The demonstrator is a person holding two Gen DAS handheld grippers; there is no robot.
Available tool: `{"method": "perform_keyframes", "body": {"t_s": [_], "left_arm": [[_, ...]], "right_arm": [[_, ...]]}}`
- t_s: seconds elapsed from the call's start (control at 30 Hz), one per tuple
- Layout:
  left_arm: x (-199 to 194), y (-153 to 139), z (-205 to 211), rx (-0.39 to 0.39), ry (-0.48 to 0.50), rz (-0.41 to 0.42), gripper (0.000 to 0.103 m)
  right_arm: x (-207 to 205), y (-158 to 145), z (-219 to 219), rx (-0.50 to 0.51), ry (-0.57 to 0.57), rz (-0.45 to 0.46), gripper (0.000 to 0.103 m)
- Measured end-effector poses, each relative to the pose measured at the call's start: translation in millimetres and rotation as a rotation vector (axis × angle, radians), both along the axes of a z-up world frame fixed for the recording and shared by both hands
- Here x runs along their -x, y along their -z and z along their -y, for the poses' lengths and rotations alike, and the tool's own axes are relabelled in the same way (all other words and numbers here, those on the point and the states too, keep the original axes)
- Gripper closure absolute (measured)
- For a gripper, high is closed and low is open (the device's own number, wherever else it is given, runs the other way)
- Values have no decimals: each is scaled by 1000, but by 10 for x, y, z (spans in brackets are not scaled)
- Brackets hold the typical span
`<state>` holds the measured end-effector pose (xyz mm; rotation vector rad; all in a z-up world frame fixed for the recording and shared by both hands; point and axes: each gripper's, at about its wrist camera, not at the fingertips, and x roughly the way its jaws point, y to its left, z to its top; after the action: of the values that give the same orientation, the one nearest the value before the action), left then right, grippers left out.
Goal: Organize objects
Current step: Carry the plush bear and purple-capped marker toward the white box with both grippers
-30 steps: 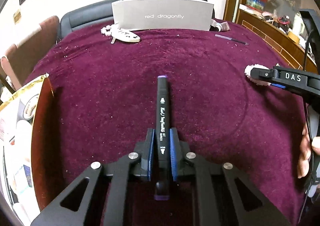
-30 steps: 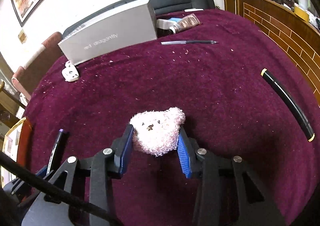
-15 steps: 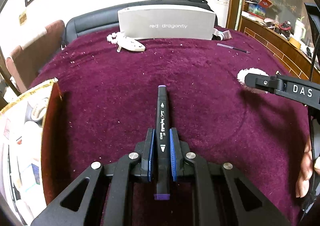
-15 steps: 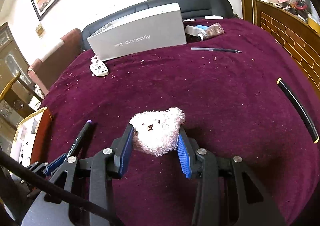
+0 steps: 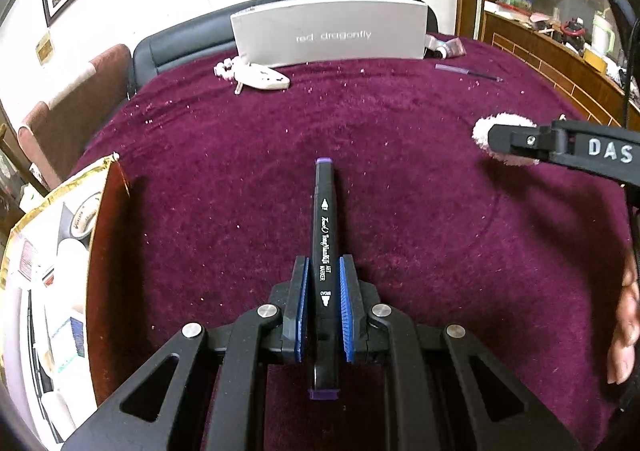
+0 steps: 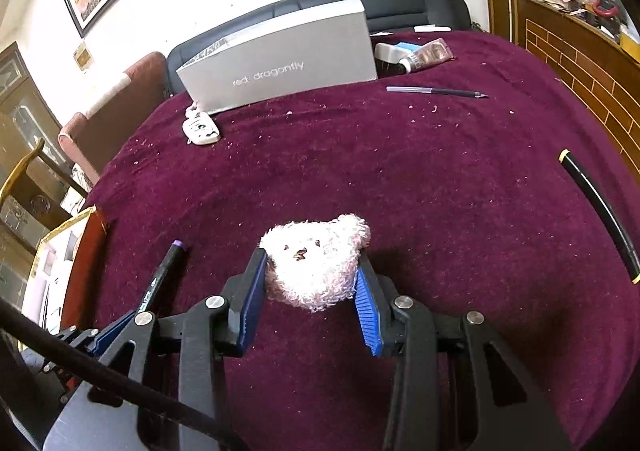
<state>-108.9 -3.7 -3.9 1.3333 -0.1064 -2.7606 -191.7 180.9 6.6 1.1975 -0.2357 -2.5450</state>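
Left wrist view: the left hand-held gripper [image 5: 323, 315] clamps a black marker [image 5: 325, 235] above the table's [image 5: 400, 187] maroon cloth. At the left edge, a gold-rimmed box [image 5: 52, 211] holds tape rolls and papers. The right hand-held gripper [image 6: 310, 293] grasps a plush bear head [image 6: 316, 261].

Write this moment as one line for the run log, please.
left gripper: shut on black marker | right gripper: shut on plush bear head | both above maroon cloth
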Motion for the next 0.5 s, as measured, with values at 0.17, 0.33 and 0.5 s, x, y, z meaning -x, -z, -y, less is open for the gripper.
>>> {"method": "perform_keyframes", "body": {"t_s": [0.17,0.33,0.5], "left_arm": [[39,23,-42,37,0,4,92],[25,2,-10,20,2,-9,92],[-110,-104,-33,44,1,-39,92]], "right_arm": [[-19,-10,27,3,-16,1,64],[-36,7,56,4,-29,6,64],[-54,-20,43,22,-35,2,64]]}}
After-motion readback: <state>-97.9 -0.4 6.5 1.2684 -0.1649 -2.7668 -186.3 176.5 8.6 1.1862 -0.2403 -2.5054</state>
